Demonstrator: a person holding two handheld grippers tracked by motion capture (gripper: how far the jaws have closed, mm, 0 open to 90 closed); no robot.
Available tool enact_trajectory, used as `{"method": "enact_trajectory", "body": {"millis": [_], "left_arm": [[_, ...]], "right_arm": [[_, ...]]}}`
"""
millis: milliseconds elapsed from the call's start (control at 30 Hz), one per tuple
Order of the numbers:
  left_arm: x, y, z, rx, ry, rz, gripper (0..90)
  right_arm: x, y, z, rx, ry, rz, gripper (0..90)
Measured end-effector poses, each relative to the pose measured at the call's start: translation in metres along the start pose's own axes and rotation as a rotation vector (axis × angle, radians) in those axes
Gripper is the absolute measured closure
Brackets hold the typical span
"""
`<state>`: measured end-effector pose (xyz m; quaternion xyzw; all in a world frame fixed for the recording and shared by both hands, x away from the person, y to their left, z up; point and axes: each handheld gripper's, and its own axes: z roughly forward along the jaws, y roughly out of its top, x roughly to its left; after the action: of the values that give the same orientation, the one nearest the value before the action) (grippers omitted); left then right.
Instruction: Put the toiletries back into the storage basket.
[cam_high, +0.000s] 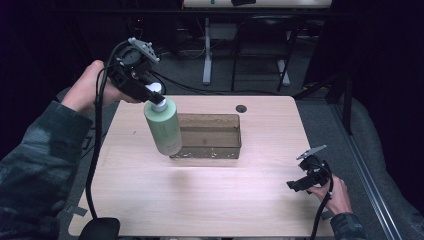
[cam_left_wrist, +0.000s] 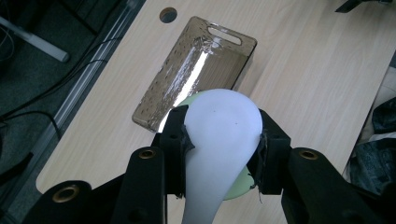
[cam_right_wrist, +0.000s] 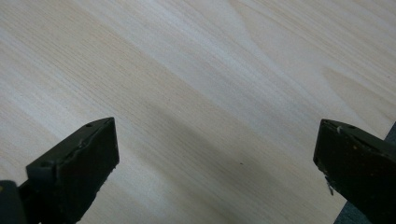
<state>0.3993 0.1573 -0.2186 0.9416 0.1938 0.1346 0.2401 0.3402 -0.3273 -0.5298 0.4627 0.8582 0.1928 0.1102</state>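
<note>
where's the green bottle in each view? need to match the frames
High view: green bottle hangs left of centre, its white pump top clamped by the left gripper, in front of the brown bin's left end.
Left gripper view: its white top fills the lower centre between the jaws; a green edge peeks beneath.
Right gripper view: bare wooden table.
Shared landmark: the translucent brown bin.

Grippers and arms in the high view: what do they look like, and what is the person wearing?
Both the left gripper and the right gripper are black, each topped by a grey three-cornered plate and trailing a black cable. The left gripper's view shows two chunky black jaws with brass-coloured screw holes. The left sleeve is dark, mottled grey-green; the right cuff looks the same.
</note>
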Motion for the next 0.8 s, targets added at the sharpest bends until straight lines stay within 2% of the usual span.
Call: {"method": "enact_trajectory", "body": {"millis": [800], "left_arm": [[0.017,0.032,0.011,0.001,0.017,-0.006,63.0]], "right_arm": [[0.000,0.000,-0.001,0.000,-0.003,0.003,0.2]]}}
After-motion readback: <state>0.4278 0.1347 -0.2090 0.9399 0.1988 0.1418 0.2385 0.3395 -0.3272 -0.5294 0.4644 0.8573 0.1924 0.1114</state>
